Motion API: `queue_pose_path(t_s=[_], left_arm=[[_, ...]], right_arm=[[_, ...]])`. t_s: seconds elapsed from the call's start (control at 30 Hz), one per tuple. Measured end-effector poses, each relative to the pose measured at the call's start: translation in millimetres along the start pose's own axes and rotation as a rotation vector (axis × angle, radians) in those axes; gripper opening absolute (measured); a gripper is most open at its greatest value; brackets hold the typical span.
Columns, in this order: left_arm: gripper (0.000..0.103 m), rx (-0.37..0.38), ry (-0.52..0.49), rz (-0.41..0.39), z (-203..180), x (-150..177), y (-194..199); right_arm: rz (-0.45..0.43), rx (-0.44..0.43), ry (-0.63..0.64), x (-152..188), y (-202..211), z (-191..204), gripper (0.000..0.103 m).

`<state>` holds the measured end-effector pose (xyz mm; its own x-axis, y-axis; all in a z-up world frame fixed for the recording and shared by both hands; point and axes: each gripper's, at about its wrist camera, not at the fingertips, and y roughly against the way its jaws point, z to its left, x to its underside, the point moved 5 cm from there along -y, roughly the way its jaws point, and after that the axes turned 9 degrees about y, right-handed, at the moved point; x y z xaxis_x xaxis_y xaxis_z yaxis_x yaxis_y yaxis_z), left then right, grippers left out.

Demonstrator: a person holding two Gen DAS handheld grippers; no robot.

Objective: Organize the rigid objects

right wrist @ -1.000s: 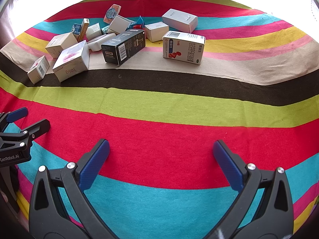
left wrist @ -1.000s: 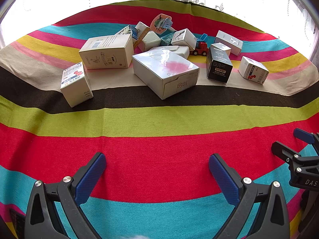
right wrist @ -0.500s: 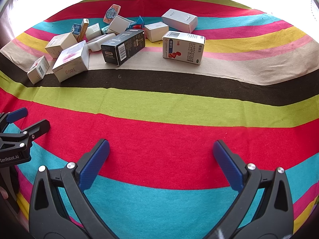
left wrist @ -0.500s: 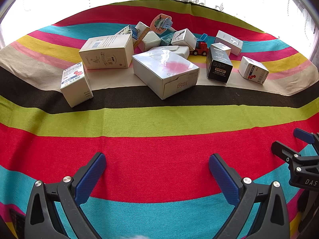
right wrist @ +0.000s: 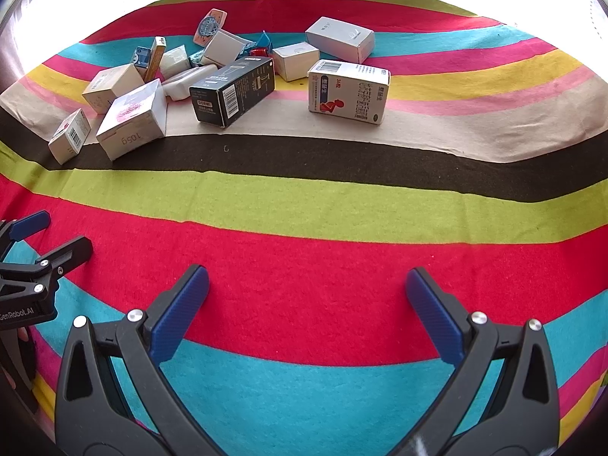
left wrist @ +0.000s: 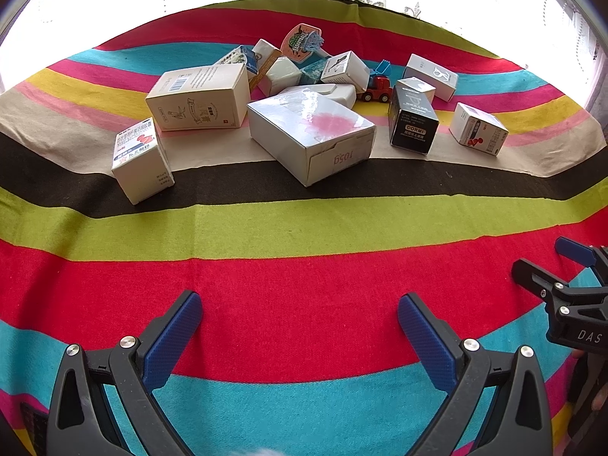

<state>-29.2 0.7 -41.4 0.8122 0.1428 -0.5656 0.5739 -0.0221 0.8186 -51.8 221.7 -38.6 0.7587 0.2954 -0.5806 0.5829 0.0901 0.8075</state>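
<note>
Both jaws gape wide and empty over the near red stripe, with the left gripper [left wrist: 300, 326] facing the white box marked 105g [left wrist: 311, 133] straight ahead across the green and black bands, nearer it than the right gripper [right wrist: 307, 300], which sees it far off left.

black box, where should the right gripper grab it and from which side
Grip the black box across its two long side faces, near the end with the white label. It lies flat, that end pointing at the open right gripper, with bare cloth there; its far end sits among other boxes.
</note>
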Motion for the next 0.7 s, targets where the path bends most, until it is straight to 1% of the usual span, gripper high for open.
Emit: queue_pose_path(t_s=[0.1,0.13,0.2,0.27,0.43,0.53,0.63,0.67,0.7], left_arm=[[0.103,0.029,-0.042,0.026,1.3,0.9,1.6],[0.103,0.034,-0.028,0.023,5.5,-0.7,2.6],[0.103,0.01,0.057,0.022,23.9,-9.2,1.9],[0.103,0.008,0.141,-0.005,44.7,-24.6,0.3],[0.103,-0.109,0.271,-0.085,89.8,-74.6,-15.0],[0.103,-0.151,0.338,-0.096,107.9,-102.7,-31.6],[0.101,-0.217,0.349,-0.111,116.3,-121.5,-45.1],[0.092,-0.242,0.345,-0.102,118.6,-124.0,-50.5],[0.082,-0.242,0.345,-0.076,120.0,-123.8,-56.3]], right_arm=[[0.0,-0.001,0.002,-0.8,-0.2,0.1,0.103],[0.0,-0.001,0.002,-0.8,-0.2,0.2,0.103],[0.0,-0.001,0.002,-1.2,-0.5,0.1,0.103],[0.0,-0.001,0.002,-0.9,-0.3,0.2,0.103],[0.0,-0.001,0.002,-0.8,-0.1,0.2,0.103],[0.0,-0.001,0.002,-1.1,-0.4,0.1,0.103],[0.0,0.0,0.002,-0.8,-0.1,0.2,0.103],[0.0,-0.001,0.002,-0.9,-0.2,0.2,0.103],[0.0,-0.001,0.003,-0.8,-0.1,0.3,0.103]])
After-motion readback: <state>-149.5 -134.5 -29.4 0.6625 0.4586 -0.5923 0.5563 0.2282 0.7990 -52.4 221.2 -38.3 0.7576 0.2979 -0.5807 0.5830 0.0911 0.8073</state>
